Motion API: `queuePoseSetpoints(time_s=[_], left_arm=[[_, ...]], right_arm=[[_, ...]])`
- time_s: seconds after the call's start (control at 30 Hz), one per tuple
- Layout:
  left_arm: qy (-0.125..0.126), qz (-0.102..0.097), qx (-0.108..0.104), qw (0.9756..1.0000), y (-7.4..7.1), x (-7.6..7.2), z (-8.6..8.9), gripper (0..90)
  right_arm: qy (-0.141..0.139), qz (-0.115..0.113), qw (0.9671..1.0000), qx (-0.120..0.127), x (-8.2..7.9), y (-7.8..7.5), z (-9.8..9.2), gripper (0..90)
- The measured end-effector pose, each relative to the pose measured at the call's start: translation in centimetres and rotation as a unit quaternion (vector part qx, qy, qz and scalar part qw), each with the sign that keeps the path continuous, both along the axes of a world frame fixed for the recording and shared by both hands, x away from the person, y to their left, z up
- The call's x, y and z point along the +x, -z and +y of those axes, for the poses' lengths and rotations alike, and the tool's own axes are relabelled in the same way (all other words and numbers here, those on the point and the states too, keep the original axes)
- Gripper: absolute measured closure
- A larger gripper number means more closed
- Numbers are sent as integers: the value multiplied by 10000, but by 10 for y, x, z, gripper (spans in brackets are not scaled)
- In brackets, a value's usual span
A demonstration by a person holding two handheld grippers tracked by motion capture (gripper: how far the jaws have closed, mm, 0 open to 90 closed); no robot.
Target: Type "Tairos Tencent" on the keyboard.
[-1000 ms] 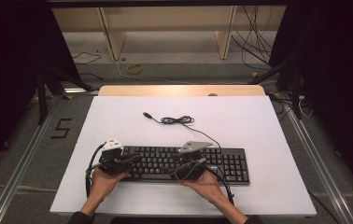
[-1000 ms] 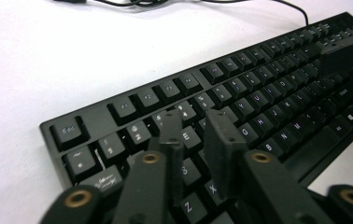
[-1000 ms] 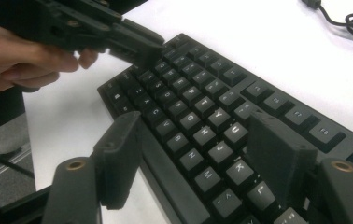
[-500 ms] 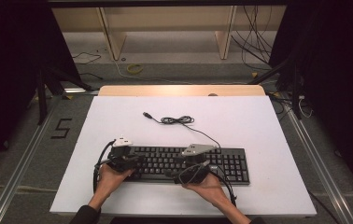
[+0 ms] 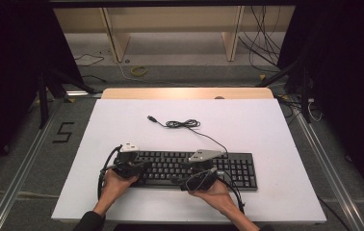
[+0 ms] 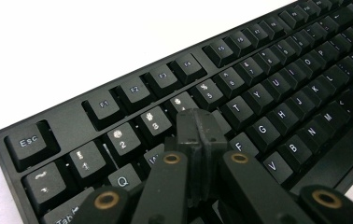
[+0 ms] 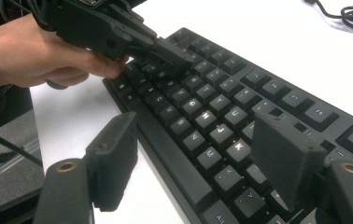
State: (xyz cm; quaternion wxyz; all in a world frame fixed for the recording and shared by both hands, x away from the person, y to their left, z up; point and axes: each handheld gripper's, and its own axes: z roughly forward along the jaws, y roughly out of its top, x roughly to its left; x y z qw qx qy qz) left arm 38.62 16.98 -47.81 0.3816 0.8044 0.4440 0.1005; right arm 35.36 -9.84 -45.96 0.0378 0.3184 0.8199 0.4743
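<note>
A black keyboard (image 5: 228, 168) lies near the front of the white table (image 5: 266, 130). Its cable (image 5: 185, 124) coils behind it and ends in a loose plug (image 5: 150, 117). My left gripper (image 5: 140, 165) is over the keyboard's left end. In the left gripper view it (image 6: 198, 125) is shut, jaws pressed flat together with nothing between them, tips down on the keys by the number row (image 6: 156, 122). My right gripper (image 7: 200, 156) is open over the keyboard's front edge (image 7: 165, 154), pads wide apart around the lit N, M and K keys, gripping nothing. It points toward the left gripper (image 7: 172, 53).
A wooden strip (image 5: 185, 93) runs along the table's far edge, with shelving legs and floor cables behind. Bare white tabletop lies to the left (image 6: 62, 42), right and behind the keyboard. A metal rail (image 5: 21, 168) flanks the table on the left.
The left gripper has edged slightly to the right over the keyboard's left end. The right hand has hardly moved.
</note>
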Motion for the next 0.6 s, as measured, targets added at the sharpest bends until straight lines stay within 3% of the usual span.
queuePoseSetpoints(time_s=[0.27,0.6], left_arm=[[-36,-28,-32,10000,-3,-1,2,887],[-76,-85,-211,9997,-11,-7,9,775]], right_arm=[[22,-8,10000,1,1,0,0,329],[26,-9,10000,8,2,0,1,333]])
